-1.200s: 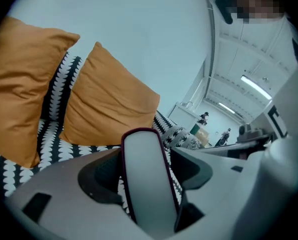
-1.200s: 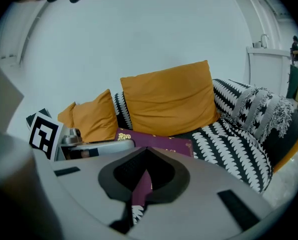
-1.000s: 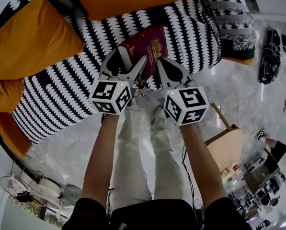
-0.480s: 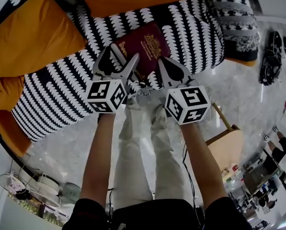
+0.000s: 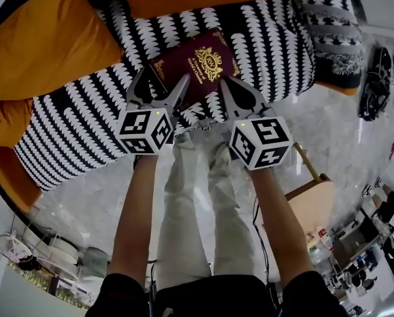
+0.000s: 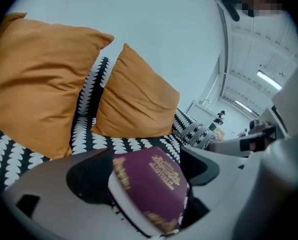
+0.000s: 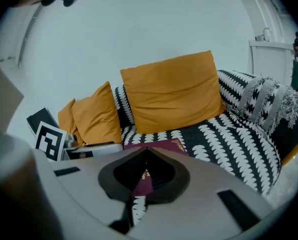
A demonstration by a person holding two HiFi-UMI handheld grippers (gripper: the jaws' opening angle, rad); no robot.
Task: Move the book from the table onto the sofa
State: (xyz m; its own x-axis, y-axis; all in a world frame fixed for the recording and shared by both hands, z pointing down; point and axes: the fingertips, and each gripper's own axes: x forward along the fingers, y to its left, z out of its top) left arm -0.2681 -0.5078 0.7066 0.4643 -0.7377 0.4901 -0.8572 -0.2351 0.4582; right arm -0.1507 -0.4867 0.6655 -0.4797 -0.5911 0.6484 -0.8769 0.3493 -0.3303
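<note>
My left tongs [image 5: 162,84]: jaws just opening wide, book [image 5: 195,63] loose between them, flat on the sofa [image 5: 262,38] at 12 o'clock. My right tongs [image 5: 226,82]: closed, at its edge. Delivery likely done.

We are wearing a black top with short sleeves [image 5: 119,293] and pale beige trousers [image 5: 183,223]. Our left gripper [image 5: 162,84] and right gripper [image 5: 227,86] are showing light grey jaws with dark inner pads, each carrying a white cube [image 5: 142,131] printed with black square markers and a small green light.
</note>
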